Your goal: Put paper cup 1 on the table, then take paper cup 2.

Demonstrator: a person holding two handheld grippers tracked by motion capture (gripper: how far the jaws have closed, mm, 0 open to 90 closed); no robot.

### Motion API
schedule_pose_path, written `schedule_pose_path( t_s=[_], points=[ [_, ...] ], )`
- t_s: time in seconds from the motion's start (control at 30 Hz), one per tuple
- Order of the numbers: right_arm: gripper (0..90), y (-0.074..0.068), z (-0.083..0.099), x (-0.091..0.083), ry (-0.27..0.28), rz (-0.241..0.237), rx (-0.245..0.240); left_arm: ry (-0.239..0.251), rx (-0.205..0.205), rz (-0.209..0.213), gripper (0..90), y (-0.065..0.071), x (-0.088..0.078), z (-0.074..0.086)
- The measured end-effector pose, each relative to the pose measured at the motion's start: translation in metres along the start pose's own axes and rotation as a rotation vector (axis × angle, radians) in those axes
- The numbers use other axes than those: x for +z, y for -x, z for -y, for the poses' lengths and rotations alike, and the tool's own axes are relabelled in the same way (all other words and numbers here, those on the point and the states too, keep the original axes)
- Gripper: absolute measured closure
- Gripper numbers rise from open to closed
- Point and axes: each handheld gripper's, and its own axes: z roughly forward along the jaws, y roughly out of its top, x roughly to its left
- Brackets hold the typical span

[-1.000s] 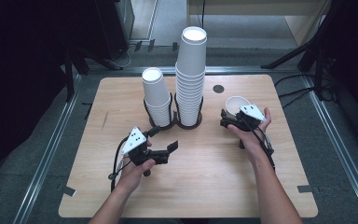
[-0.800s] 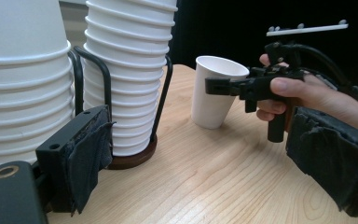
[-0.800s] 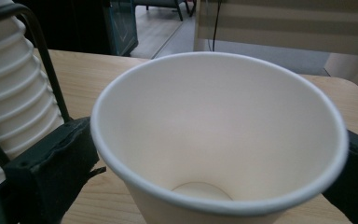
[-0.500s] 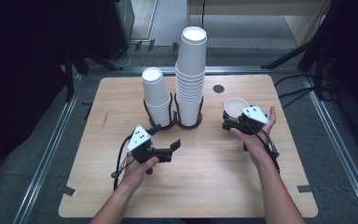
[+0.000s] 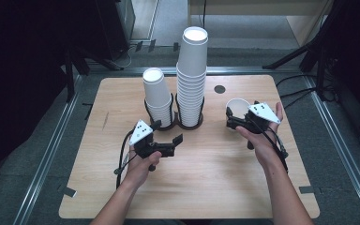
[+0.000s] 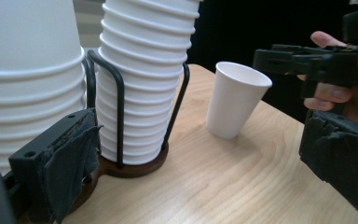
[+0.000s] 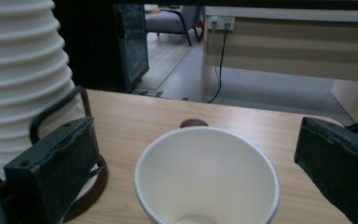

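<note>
Table (image 5: 122, 197) first: light wood, w/ a black wire holder (image 5: 187, 124) at its far middle carrying two stacks; the tall stack (image 5: 192, 75) sits on the right side of the holder, the short stack (image 5: 157, 96) on the left, both upside down and nested tight. One lone cup (image 5: 237, 108) stands upright on the table, mouth up, off to the right of the holder and apart from it; that's the piece I'm working.

My right gripper (image 5: 232, 117) is at the cup; in the right gripper view the cup (image 7: 207, 177) sits between my jaws, which are spread wide w/ a clear gap each side, so I'm gripping nothing yet. My left gripper (image 5: 176, 143) hangs over bare table in front of the holder, jaws also spread, holding nothing; from its view the cup (image 6: 235, 100) stands free, w/ the right gripper just beside its rim.

Progress, as I judge it: one cup is off the stacks and set down upright; stacks otherwise full. Left to do: close on it or pull away, then prob. more cups; can't tell which.
</note>
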Motion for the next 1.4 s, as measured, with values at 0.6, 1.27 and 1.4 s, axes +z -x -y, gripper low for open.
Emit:
schedule_pose_path(
  t_s=[0.6, 1.27, 1.4],
  points=[
    [0.0, -0.036, -0.078, -0.018, 0.117, -0.148, 0.059, 0.033, 0.067, -0.07, 0.0, 0.01, 0.039, -0.031],
    [0.0, -0.081, -0.133, 0.003, 0.139, -0.222, 0.061, 0.05, 0.095, -0.16, 0.0, 0.007, 0.075, -0.044],
    [0.0, -0.089, -0.137, 0.008, 0.138, -0.234, 0.056, 0.055, 0.087, -0.17, 0.0, 0.007, 0.081, -0.046]
  ],
)
